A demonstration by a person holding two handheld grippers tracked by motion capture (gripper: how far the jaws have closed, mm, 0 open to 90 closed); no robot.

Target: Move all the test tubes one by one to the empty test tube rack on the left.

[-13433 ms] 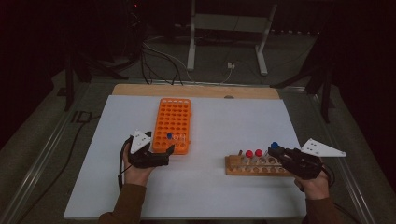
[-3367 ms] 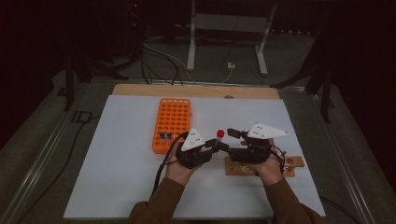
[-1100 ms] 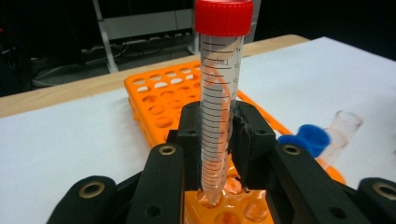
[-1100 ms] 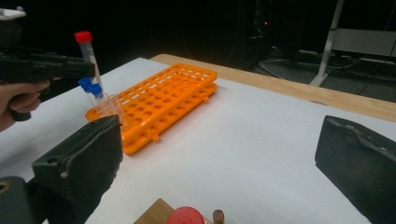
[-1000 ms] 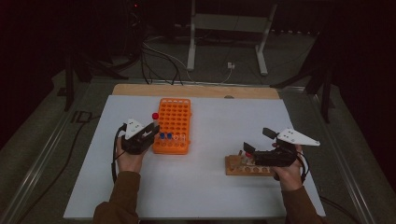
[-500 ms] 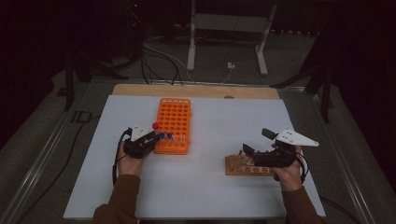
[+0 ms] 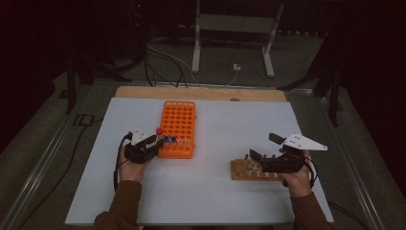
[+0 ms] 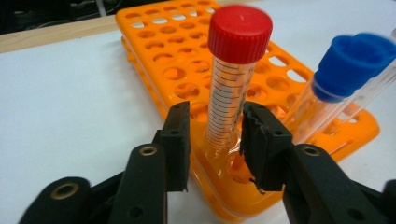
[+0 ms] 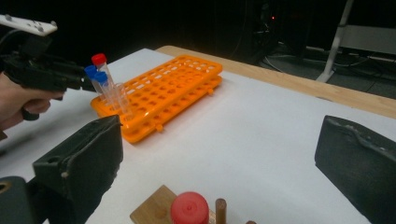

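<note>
The left gripper (image 8: 212,140) is sitting at the near left corner of the orange rack (image 8: 177,79), its jaws having just been opening, so the pads are standing a hair off the red-capped tube (image 8: 231,88) that's now sitting in a corner hole. Looks like the drop-off is basically done, but the tube is still between the pads, so if the hand is pulling back crooked, a pad is probably going to clip the tube and tip it, or nudge the blue-capped tube (image 8: 348,79) leaning at the gripper's 2 o'clock. The right gripper (image 9: 219,154) is hanging wide open and empty over the wooden block (image 7: 253,170), with another red cap (image 9: 189,208) waiting below it. From the high view the rack is at roughly 10 o'clock on the white table (image 7: 215,201) and the block at 4 o'clock, well apart; that gap between pad and tube is really readable in the left gripper view.
</note>
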